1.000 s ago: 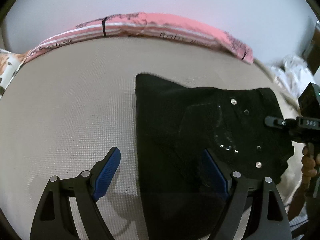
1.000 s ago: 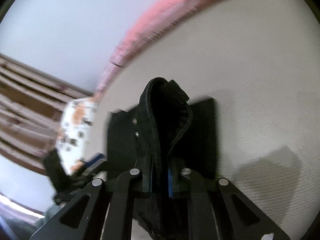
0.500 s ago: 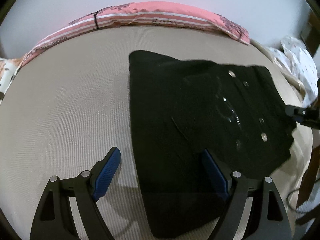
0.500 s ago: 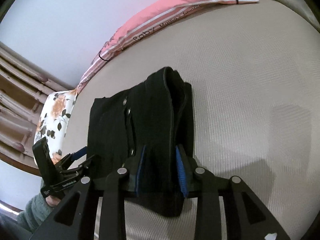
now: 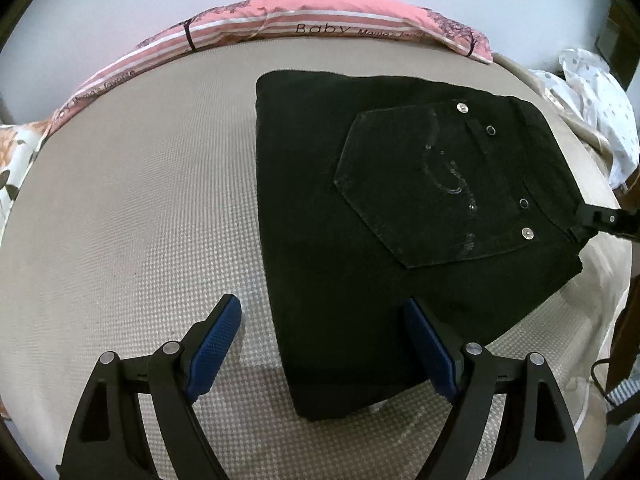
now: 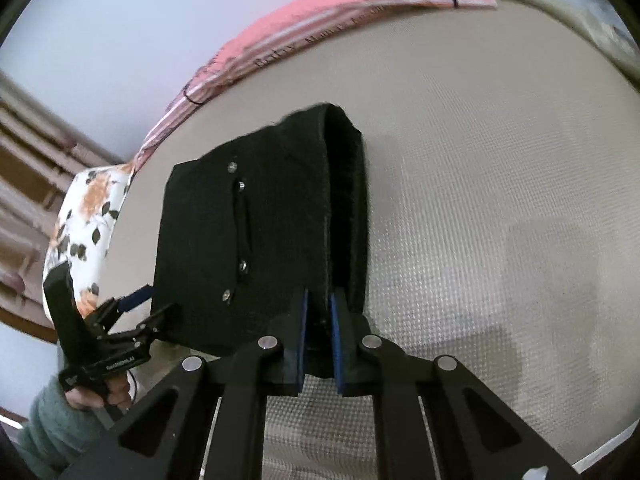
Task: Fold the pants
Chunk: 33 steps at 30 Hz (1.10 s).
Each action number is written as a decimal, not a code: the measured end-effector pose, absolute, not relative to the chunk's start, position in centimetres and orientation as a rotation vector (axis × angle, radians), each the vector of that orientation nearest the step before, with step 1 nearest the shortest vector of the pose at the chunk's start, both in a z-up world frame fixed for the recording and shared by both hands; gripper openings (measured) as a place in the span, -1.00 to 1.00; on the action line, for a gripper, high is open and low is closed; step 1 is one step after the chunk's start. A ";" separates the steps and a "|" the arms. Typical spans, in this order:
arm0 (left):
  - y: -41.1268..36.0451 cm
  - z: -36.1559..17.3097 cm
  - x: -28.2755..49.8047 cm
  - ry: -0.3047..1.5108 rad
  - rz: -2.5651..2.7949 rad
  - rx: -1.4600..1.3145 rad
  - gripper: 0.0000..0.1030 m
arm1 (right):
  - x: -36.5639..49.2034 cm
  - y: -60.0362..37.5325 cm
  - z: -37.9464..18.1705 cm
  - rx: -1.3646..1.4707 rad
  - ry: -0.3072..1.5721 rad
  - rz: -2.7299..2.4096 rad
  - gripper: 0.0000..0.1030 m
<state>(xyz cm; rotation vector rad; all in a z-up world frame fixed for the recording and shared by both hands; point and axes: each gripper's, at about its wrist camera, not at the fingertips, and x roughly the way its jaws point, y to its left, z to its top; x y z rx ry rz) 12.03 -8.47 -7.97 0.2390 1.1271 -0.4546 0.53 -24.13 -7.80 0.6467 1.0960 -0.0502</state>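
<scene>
On the beige textured bed point(image 5: 132, 200), the left gripper point(image 5: 320, 344) hovers with blue-padded fingers point(image 5: 216, 340) spread over the near corner of the folded black denim pants point(image 5: 360, 240). The right gripper point(image 6: 319, 332) pinches the pants' raised waistband edge, fingers point(image 6: 301, 332) pressed together.

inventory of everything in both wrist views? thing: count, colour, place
pants: 1, black, folded on the mattress, one edge lifted
mattress: 1, beige, fills both views
bolster: 1, pink striped with lettering, along the far edge
floral pillow: 1, white and orange, at the mattress corner
dotted cloth: 1, white, bunched beyond the mattress edge
left gripper: 1, black with blue pads, open over the pants' near edge
right gripper: 1, black with blue pads, shut on the pants' lifted edge
hand: 1, green sleeve, holding the left gripper
</scene>
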 end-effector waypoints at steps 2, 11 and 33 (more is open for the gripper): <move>-8.5 -7.9 12.0 1.128 -0.448 0.241 0.62 | 0.4 -24.4 -8.1 0.666 1.099 -0.046 -0.81; -9.0 -7.8 11.5 1.111 -0.423 0.272 0.62 | 0.2 -24.1 -8.2 0.657 1.100 -0.054 -0.80; -4.9 -5.2 14.4 1.120 -0.474 0.004 0.62 | 1.1 -26.5 -6.5 0.703 1.088 -0.026 -0.09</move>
